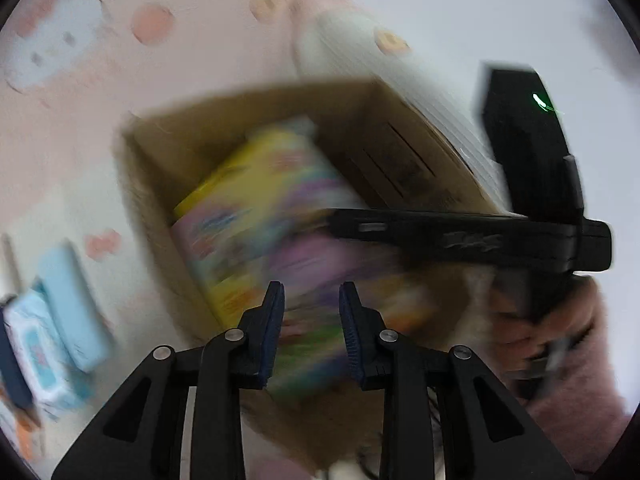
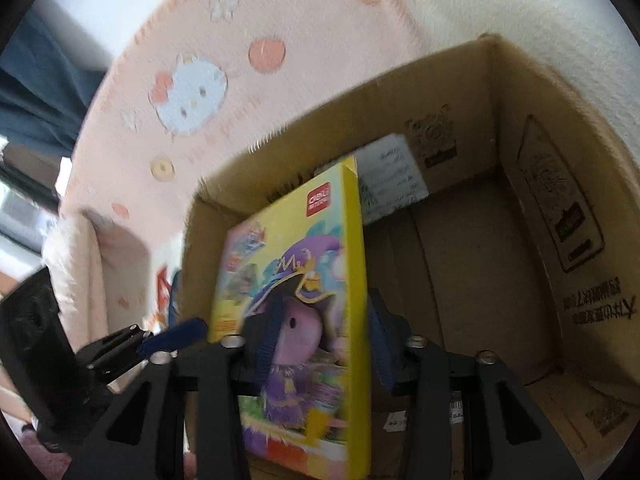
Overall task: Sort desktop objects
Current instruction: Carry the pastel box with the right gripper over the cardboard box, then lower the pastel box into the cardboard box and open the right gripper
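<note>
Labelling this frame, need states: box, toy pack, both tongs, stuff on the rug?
cardboard box: open on top, on the rug.
yellow toy box: upright, inside the cardboard box.
right tongs: shut on the yellow toy box.
left tongs: open, pads apart, gripping nothing, above the cardboard box.
white paper slip: leaning on the far inner wall.
wipes pack: on the rug, outside.

Black two-finger gripper (image 1: 311, 328), blue ribbed pads (image 1: 273, 332), silver pivot screws, fuzzy pink sleeve (image 1: 576, 396)
</note>
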`<state>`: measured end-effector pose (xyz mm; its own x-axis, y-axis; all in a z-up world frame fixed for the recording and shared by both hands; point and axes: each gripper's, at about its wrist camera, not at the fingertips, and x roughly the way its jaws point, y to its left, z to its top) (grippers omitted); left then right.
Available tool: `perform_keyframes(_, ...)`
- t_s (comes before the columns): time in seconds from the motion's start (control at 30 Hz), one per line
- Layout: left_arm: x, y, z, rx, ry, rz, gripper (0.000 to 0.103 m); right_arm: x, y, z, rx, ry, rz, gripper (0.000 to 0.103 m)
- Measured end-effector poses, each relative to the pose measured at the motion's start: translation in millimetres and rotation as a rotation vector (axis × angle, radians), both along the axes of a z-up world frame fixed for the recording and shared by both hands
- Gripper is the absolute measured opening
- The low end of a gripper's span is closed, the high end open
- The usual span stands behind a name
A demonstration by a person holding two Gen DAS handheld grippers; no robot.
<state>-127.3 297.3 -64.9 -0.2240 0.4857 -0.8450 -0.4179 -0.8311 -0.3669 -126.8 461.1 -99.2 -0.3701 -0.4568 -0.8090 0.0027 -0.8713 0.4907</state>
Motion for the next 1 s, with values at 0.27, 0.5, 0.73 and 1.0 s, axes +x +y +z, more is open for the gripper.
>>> perform_keyframes(0.27,-6.8,-7.4,-1.5,-0.088,0.049,0.033,0.032,-7.4,-30.4,-15.3,0.272,-0.088,0.058,0.024)
perform_keyframes(0.5,-27.0,-12.1,1.1,-0.034,0.017,0.023,0.047,-8.7,-21.7,-8.2,0.304,-0.125,0.001,0.03)
perform_keyframes(0.73,-41.0,-3.5,9.0,-0.008,0.034,0.008,0.047,-16.8,-13.9,-5.0,0.294,-0.191,-0.027,0.032)
perform_keyframes(1.0,-45.9,-12.6,7.6,-0.042,0.086,0.005,0.016,-21.7,-1.8,-2.7,0.213,-0.174,-0.118,0.005)
